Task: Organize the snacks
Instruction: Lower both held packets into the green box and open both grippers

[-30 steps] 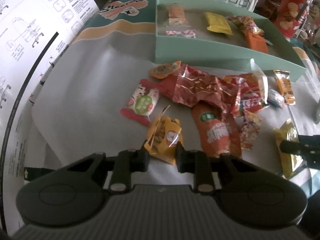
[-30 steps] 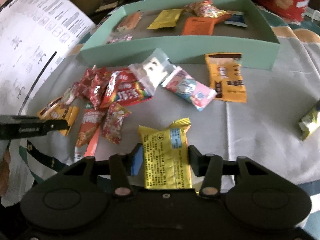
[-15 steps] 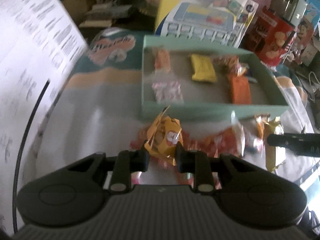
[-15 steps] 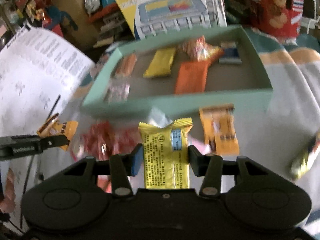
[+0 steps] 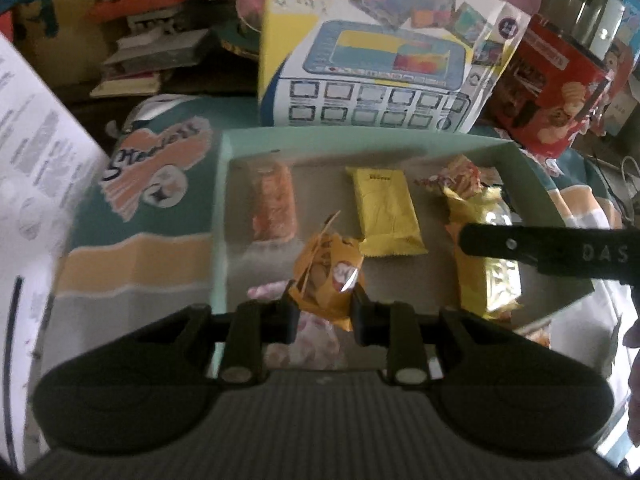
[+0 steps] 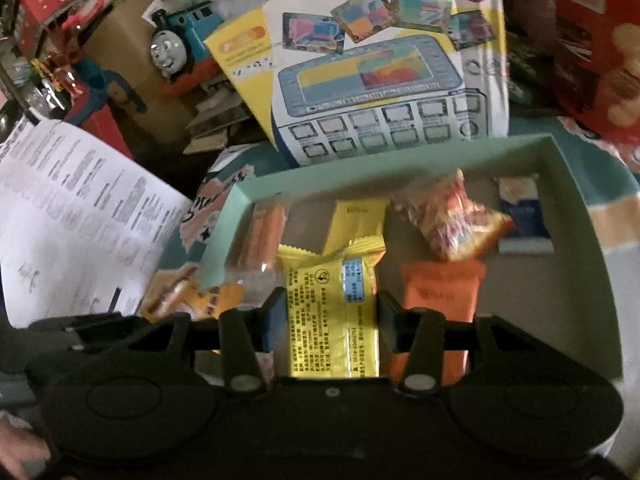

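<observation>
Left wrist view: my left gripper [image 5: 323,312] is pinching a crumpled orange snack packet [image 5: 326,276] between its two pads, and the packet is hanging above the near part of the mint-green tray [image 5: 219,216]. Under the packet a pink-and-white wrapped sweet [image 5: 312,338] is lying on the tray floor. Farther in, an orange roll in clear wrap [image 5: 273,204] is sitting toward the tray's left wall, a plain yellow bar [image 5: 384,216] is lying in the middle, and a red-and-yellow crinkled bag [image 5: 458,178] is resting toward the far right. One black finger of my right gripper [image 5: 548,250] is crossing in from the right edge, with a yellow packet [image 5: 486,280] gripped in it over the tray.

From the right wrist, my right gripper [image 6: 326,322] is squeezing that yellow packet [image 6: 330,312] by its long edges, printed back facing the camera, above the tray's near side. Just beside it on the tray floor an orange packet [image 6: 438,300] is lying, and a small blue-and-white packet [image 6: 524,216] is sitting near the far right corner. A big toy box [image 6: 380,68] is standing behind the tray, and a printed instruction sheet [image 6: 68,208] is lying off to the left.
</observation>
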A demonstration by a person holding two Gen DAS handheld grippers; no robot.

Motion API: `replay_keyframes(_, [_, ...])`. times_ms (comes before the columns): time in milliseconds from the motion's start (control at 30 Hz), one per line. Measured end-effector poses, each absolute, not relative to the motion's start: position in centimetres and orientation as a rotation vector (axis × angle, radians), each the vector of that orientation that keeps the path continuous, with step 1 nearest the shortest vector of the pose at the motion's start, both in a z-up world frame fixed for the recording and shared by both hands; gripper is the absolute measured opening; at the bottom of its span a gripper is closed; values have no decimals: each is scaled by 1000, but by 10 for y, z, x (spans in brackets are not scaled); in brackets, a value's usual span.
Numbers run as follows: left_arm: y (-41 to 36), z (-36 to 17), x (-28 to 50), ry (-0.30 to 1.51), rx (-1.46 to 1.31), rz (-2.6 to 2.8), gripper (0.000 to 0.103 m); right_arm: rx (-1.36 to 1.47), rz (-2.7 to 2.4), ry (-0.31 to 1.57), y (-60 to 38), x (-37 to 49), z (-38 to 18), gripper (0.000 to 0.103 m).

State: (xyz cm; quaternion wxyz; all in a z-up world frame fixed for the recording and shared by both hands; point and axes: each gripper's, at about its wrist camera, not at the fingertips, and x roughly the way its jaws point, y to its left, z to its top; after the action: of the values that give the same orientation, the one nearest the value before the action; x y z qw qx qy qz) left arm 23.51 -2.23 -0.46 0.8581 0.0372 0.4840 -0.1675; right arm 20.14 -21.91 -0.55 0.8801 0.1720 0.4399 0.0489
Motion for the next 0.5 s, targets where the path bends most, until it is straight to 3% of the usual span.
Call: replay_keyframes(500, [-51,-48,287,1074,130,-345,27,469,139,1051,-234,219,-52,50])
